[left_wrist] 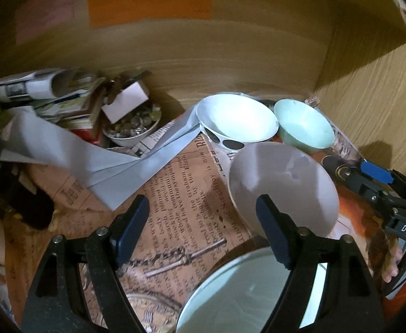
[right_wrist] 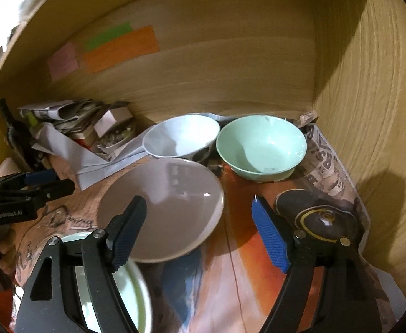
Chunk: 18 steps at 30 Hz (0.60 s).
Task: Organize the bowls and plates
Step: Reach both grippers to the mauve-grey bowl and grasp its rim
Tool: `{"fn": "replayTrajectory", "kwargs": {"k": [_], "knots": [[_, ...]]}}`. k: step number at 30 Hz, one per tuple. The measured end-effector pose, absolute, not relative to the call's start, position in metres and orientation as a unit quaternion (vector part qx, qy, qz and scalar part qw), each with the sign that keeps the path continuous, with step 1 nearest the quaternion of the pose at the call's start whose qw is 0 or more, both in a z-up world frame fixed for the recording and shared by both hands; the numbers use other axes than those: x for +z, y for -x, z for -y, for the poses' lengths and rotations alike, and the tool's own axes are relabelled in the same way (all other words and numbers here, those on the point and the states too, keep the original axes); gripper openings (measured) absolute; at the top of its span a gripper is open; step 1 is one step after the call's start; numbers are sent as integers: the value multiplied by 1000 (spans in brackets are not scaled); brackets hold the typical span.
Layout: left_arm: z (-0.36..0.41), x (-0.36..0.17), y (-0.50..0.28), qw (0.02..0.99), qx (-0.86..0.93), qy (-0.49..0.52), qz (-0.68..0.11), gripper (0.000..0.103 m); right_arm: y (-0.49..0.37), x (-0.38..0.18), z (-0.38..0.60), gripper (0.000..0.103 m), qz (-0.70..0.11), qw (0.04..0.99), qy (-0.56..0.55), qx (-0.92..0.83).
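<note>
Right wrist view is showing the right gripper (right_wrist: 198,230) hanging wide apart, gripping nothing, over the grey bowl (right_wrist: 161,208) in the middle. Behind it, the white bowl (right_wrist: 182,136) and green bowl (right_wrist: 261,147) are sitting apart (not stacked). Left gripper (left_wrist: 203,230) is released too, above a pale plate (left_wrist: 239,291) at bottom. Most sorting is looking undone.

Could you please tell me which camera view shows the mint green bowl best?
The right wrist view: the mint green bowl appears large there, with its whole rim, inside and foot visible. The left wrist view shows the same bowl smaller and farther off, beside the white bowl.
</note>
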<state>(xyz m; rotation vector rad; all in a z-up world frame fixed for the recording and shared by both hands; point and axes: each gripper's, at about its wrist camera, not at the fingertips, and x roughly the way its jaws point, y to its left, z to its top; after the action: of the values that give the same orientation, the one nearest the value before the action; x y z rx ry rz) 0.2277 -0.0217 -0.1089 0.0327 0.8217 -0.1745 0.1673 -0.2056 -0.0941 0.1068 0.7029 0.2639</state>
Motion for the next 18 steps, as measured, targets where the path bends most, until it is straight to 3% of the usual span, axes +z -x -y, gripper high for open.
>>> {"fn": "replayTrajectory", "kwargs": {"k": [10,12,14,18], "knots": [[39,-138,-264,890,-112,-32,-440,79,-192,-122,209,76,-388,909,-72,132],[40,-141,-266,889,-114,-30,-443,75,-193,-126,208,68,-395,906,-72,134],[43,-145,-268,884,-121,-33,-450,62,-196,-130,206,59,-405,901,-69,138],[49,-151,-272,876,-134,-37,-462,51,-199,-138,206,47,-420,893,-75,144]]}}
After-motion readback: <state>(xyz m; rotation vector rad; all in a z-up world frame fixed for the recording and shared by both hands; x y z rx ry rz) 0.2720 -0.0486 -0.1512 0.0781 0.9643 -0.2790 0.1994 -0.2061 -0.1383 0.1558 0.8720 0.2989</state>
